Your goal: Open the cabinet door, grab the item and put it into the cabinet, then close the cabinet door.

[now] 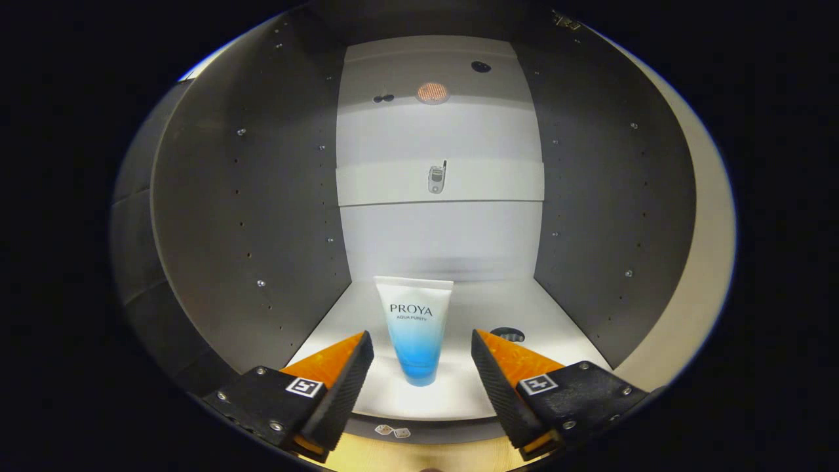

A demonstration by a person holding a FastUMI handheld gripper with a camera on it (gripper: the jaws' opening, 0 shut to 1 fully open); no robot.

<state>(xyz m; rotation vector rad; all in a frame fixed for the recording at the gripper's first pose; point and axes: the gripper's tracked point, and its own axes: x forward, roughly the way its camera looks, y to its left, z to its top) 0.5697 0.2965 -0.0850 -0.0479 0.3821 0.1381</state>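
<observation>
Tube (416,328) standing cap-down on the floor of the open cabinet (249,216), near its front edge. Gripper (422,354) spread wide, fingers either side of the tube without touching it. Beyond the tube, a small phone-shaped object (436,178) on the cabinet's back panel

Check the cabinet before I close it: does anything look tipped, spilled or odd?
Nothing stands out. The tube stands upright, cap down, on the cabinet floor. The open tool has a finger on either side, touching nothing. No spill.
</observation>
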